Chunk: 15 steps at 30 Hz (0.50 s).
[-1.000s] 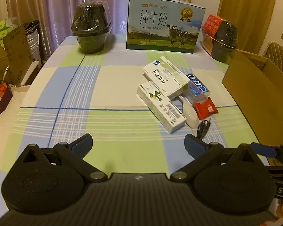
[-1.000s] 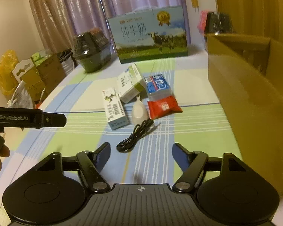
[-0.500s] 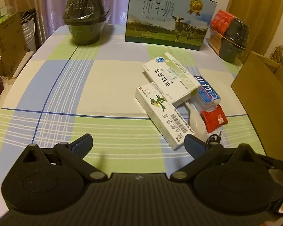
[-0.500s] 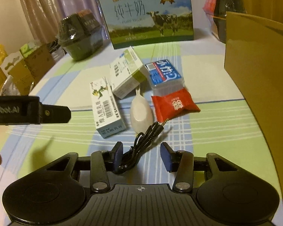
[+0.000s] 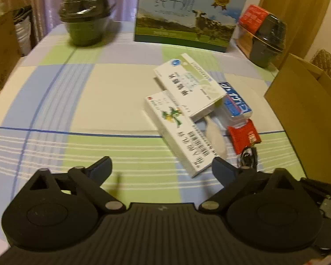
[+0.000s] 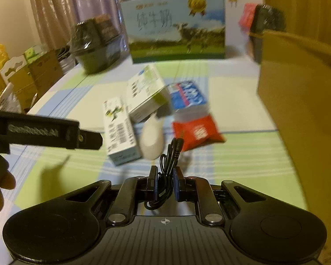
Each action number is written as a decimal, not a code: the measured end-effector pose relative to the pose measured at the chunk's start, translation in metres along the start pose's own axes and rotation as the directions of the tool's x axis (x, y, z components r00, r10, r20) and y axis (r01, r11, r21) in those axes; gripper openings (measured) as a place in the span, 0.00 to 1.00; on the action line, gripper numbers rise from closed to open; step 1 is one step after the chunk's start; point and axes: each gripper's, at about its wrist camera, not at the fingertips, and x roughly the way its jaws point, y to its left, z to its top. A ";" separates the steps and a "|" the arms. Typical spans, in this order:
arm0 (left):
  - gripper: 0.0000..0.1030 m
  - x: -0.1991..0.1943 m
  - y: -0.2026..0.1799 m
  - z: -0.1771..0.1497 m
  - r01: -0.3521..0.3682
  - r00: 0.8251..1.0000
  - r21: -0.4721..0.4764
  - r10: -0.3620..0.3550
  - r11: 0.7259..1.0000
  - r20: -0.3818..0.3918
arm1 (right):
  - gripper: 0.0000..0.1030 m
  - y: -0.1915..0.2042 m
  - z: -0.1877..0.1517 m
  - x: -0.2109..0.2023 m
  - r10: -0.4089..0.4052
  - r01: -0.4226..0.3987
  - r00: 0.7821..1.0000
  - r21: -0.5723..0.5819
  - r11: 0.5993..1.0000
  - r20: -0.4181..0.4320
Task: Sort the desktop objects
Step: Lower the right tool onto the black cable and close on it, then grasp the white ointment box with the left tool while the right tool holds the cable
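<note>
Two tools in play: right tool [image 6: 165,187] has its jaws pinched nearly closed on the bundled black cable [image 6: 168,167], gripped mid-coil so the loops hang together instead of unspooling, plug end sticking out ahead toward the red packet [image 6: 196,133]. Left tool [image 5: 161,169] is spread wide, holding nothing, sitting low over the counter [image 5: 77,101] just short of the long white medicine box [image 5: 179,132], probably lined up along its length for the next pick. Other items sit clustered mid-counter: second white box [image 5: 187,86] overlapping the first, blue-label pack [image 6: 187,95], white spoon-like piece [image 6: 152,137] touching the boxes. Open cardboard box [image 6: 298,101] stands at the right counter edge, close to the cable, so it's the likely drop target. Both views are blurred
</note>
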 end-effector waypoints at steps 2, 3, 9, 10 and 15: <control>0.87 0.006 -0.005 0.001 0.006 1.000 0.007 -0.006 1.000 0.001 | 0.10 -0.006 0.003 -0.002 -0.020 0.020 1.000 0.010 1.000 0.009; 0.84 0.009 -0.008 0.003 0.013 1.000 0.015 -0.013 1.000 0.000 | 0.10 -0.010 0.005 -0.001 -0.028 0.027 1.000 0.021 0.999 0.009; 0.71 0.030 -0.024 0.009 0.060 0.998 0.010 -0.060 0.998 0.014 | 0.10 -0.028 0.009 0.000 -0.046 0.046 0.999 0.066 0.997 -0.005; 0.68 0.034 -0.026 0.010 0.055 0.998 0.016 -0.055 0.998 0.004 | 0.10 -0.029 0.008 0.000 -0.045 0.045 0.999 0.069 0.997 -0.008; 0.45 0.046 -0.023 0.006 0.030 0.999 0.037 -0.029 0.999 -0.027 | 0.10 -0.026 0.006 0.002 -0.032 0.033 0.999 0.052 0.998 -0.018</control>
